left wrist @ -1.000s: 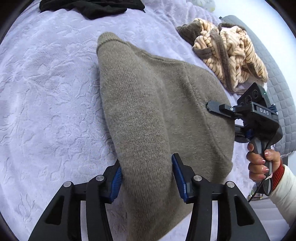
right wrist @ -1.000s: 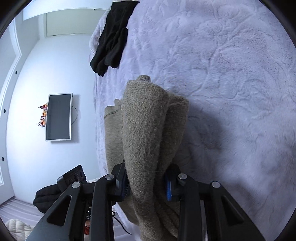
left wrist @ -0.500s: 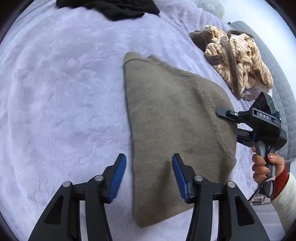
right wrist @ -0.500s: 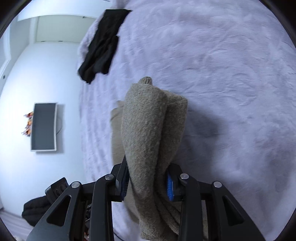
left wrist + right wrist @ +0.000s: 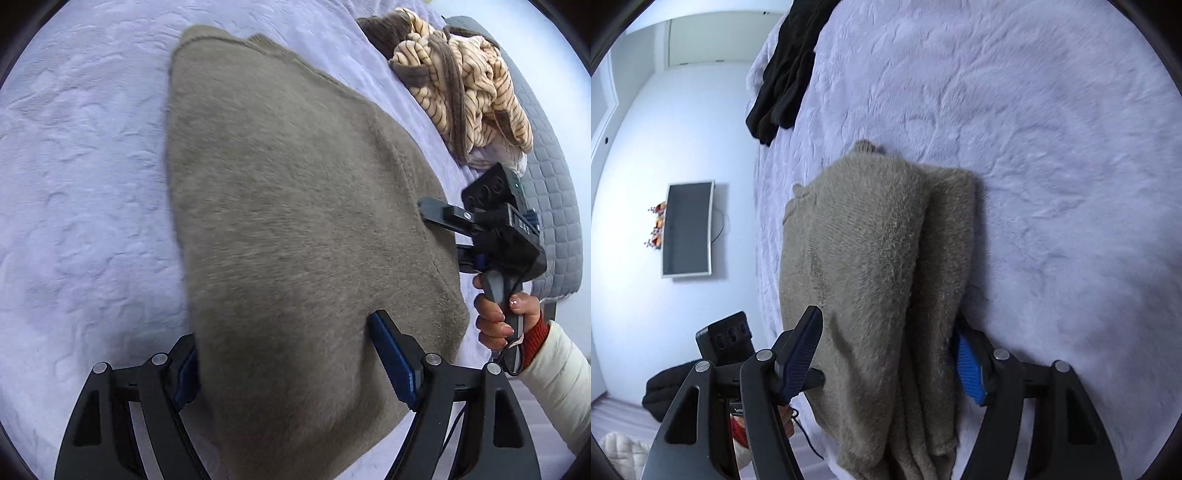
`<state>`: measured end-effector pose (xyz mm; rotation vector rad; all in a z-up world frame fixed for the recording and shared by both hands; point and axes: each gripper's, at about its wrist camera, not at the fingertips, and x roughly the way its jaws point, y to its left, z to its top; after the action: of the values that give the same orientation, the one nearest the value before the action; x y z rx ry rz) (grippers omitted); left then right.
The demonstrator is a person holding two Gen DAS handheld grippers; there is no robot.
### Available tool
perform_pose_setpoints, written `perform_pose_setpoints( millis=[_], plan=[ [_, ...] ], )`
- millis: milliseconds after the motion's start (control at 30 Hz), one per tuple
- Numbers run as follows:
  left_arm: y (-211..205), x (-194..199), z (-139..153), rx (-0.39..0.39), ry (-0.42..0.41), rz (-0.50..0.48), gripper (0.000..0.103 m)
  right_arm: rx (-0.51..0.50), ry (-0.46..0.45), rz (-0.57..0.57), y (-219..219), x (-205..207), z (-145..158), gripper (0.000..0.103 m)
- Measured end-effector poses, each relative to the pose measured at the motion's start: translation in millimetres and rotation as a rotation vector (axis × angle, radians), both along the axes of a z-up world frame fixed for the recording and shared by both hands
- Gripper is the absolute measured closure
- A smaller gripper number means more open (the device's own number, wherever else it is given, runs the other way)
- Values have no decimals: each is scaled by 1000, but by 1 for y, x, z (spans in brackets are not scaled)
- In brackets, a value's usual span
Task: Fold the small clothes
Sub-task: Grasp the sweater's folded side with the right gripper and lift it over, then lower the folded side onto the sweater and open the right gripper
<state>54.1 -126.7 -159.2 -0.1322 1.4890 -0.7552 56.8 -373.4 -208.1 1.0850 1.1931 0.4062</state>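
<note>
A taupe knitted sweater lies folded on the lilac bedspread. My left gripper is open, its jaws wide apart on either side of the sweater's near edge. In the right wrist view the sweater shows as a stacked fold, and my right gripper is open around its near end. The right gripper also shows in the left wrist view at the sweater's right edge, held by a hand.
A crumpled striped beige garment lies at the far right of the bed. A black garment lies at the far end. A grey quilted cover borders the bed's right side. A wall screen hangs beyond.
My right gripper has opened and let go of the sweater. My left gripper let the sweater go earlier and has moved back down around its near edge. The sweater now rests on the bed.
</note>
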Motion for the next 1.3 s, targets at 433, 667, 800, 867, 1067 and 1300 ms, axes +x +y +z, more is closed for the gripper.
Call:
perform_pose_setpoints(
  millis=[433,667,800,867,1067,1300],
  plan=[
    [37,-12,75,-111,-81,50,56,171,-94,-58,23,-1,61,68],
    [94,-37,122,-118,-117,53,56,198,-127,-9,66,-18,99,68],
    [125,-54,130,-82,-118,66,56,231,-113,18,103,-29,96,68],
    [142,-63,127,-58,-114,76,56,248,-102,30,126,-33,87,68],
    [170,-80,80,76,-101,77,56,201,-6,85,175,-33,41,67],
    [195,-86,60,206,-69,148,40,-112,125,89,183,-32,22,45]
  ],
)
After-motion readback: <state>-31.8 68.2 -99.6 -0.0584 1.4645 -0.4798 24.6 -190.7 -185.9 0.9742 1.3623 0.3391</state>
